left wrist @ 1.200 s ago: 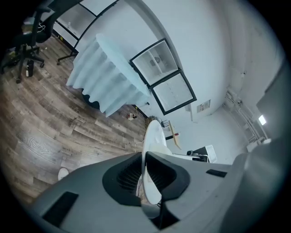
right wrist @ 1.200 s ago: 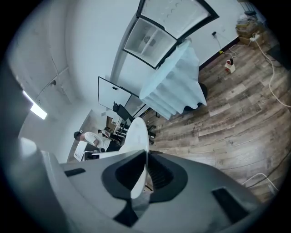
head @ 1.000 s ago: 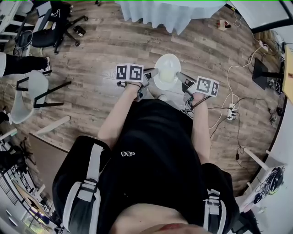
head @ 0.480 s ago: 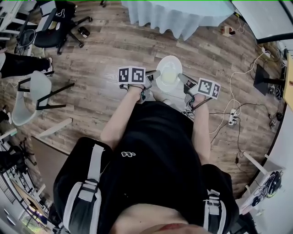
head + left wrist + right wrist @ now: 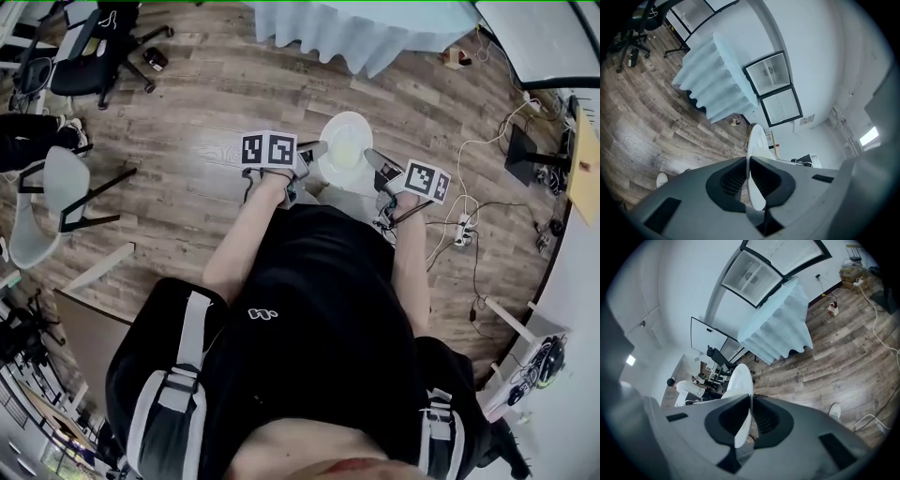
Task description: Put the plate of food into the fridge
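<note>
1. Plate (image 5: 344, 141) of pale food (contents indistinct) is held level above the floor (image 5: 187, 141).
2. Left claw (image 5: 314, 148) and right claw (image 5: 371, 156) clamp opposite rims.
3. Step: carrying. Next: reach the fridge (image 5: 773, 89) and open its door.

- The plate (image 5: 349, 119) is showing only its rim in both gripper views, hiding what it is carrying.
- The draped table (image 5: 366, 33) is running past the head view's top edge.

Wears a black top (image 5: 323, 300) with a small white logo (image 5: 262, 315) and grey-white straps (image 5: 183, 370) across black trousers (image 5: 141, 328).
</note>
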A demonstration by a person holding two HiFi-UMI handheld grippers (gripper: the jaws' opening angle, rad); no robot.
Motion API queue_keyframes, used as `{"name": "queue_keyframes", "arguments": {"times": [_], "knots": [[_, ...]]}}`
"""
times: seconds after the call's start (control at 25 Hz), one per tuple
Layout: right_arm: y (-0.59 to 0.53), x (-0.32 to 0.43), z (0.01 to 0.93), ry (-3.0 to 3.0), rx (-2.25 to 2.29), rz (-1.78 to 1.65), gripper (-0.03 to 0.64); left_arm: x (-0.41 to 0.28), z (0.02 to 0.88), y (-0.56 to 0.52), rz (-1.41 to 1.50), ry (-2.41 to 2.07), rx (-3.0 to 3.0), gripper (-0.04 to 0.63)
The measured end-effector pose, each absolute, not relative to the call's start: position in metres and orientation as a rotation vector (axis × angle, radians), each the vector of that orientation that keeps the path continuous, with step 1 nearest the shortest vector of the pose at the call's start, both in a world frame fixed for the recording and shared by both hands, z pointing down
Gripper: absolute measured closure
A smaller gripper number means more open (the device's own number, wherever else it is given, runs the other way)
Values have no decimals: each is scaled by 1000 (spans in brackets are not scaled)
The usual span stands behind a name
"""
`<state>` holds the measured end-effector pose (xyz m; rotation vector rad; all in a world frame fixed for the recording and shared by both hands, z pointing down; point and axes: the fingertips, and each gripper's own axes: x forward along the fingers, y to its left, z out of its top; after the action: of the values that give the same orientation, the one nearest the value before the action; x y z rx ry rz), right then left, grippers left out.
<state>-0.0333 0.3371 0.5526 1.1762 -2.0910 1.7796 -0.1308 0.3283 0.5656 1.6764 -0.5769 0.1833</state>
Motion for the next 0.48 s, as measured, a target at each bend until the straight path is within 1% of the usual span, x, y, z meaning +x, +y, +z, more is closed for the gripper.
{"name": "queue_keyframes", "arguments": {"times": [0.24,0.48], "knots": [[325,-18,555,-2100,1209,1813,589,-116,565,312,202,-579,1690,565],[291,-16,563,-2136,1110,1811,589,-115,572,287,201,-649,1653,563]]}}
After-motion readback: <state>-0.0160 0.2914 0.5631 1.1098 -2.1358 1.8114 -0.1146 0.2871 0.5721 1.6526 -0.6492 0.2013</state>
